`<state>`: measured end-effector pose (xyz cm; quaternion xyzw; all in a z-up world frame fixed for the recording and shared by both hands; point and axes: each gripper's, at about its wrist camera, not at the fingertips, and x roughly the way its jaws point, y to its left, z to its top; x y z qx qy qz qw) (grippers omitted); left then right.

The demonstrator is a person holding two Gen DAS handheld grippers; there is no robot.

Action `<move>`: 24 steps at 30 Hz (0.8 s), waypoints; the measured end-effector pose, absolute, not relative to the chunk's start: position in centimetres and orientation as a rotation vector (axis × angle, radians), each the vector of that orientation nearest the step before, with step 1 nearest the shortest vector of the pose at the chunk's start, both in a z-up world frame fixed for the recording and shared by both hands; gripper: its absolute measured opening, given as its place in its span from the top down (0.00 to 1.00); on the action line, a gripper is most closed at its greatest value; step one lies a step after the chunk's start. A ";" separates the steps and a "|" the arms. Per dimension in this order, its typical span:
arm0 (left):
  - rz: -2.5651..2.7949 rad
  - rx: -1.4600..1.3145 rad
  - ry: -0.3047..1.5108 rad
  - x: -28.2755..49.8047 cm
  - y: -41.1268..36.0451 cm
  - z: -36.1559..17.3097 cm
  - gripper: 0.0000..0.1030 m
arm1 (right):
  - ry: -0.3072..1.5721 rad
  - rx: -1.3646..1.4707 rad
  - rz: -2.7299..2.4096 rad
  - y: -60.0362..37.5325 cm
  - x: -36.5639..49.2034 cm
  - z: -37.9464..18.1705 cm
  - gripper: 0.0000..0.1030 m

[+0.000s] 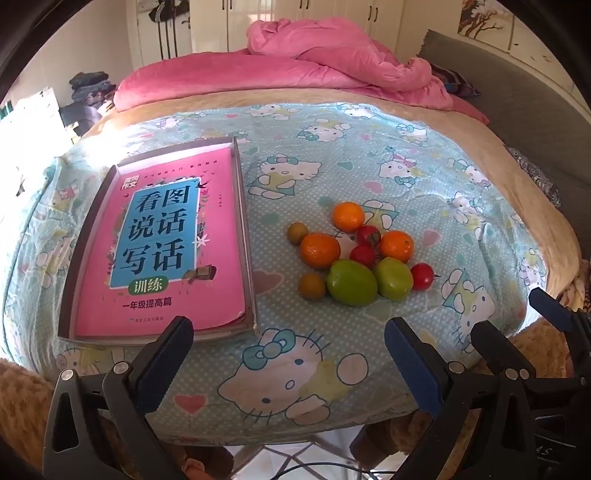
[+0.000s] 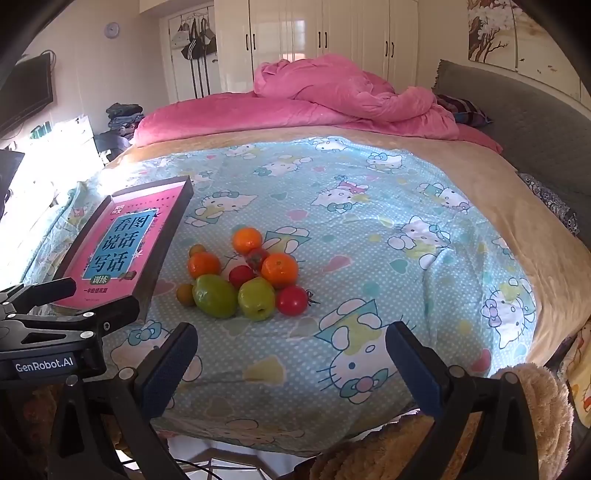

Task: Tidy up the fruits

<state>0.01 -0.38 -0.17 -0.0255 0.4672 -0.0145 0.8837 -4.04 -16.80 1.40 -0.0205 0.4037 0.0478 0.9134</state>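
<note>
A pile of fruit lies on the Hello Kitty sheet [image 1: 332,155]: three oranges [image 1: 320,250], two green fruits [image 1: 351,282], three red tomatoes [image 1: 422,276] and two small brownish fruits [image 1: 312,285]. The pile also shows in the right wrist view [image 2: 243,273]. A dark tray [image 1: 248,236] holding a pink book [image 1: 162,243] sits left of the pile. My left gripper [image 1: 288,332] is open and empty, near the sheet's front edge. My right gripper [image 2: 291,338] is open and empty, just in front of the pile. The right gripper's fingers [image 1: 491,339] show in the left wrist view.
A crumpled pink duvet [image 1: 332,55] lies at the back of the bed. A grey headboard [image 2: 535,122] runs along the right. The left gripper body [image 2: 51,325] sits by the tray [image 2: 166,251] in the right wrist view. White wardrobes [image 2: 314,33] stand behind.
</note>
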 end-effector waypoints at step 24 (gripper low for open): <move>-0.034 -0.057 0.967 0.1 -0.3 0.0 0.00 | 0.834 -0.039 0.099 -16.9 -3.9 1.3 0.00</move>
